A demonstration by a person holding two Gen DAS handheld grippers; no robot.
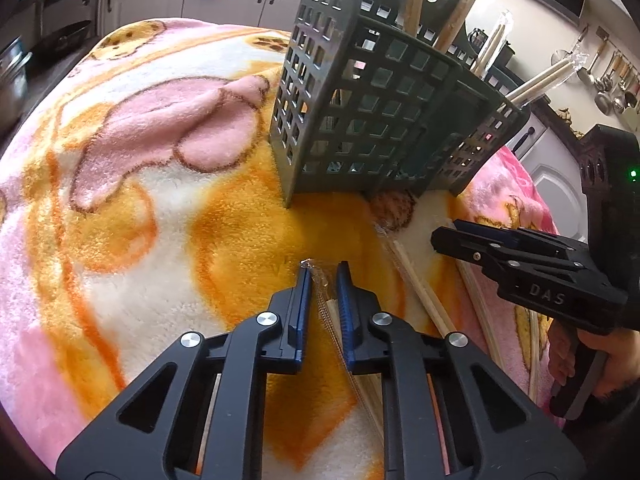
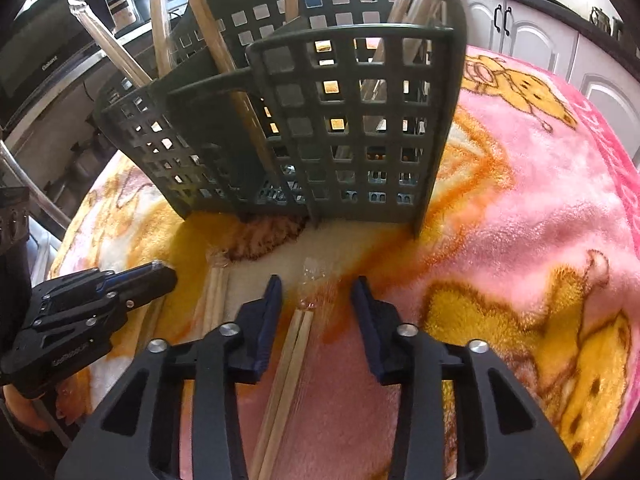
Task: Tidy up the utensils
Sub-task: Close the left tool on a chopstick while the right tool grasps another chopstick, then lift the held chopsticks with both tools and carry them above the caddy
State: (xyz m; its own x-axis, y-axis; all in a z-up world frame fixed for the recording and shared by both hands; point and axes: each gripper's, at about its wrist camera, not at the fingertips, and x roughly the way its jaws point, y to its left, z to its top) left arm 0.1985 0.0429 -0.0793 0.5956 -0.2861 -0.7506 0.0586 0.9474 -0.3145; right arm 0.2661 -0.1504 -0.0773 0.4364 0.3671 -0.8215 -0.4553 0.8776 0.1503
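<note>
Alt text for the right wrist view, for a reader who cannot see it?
The right gripper hangs with open jaws astride a wrapped chopstick pair lying on a fleecy blanket. A dark holder already holding chopsticks stands beyond; the left gripper is at left.

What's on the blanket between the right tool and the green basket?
Only the clear wrapper tip of the chopsticks, then bare blanket up to the basket, in the right wrist view.

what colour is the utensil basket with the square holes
Dark grey-green basket, clearest in the right wrist view.
</note>
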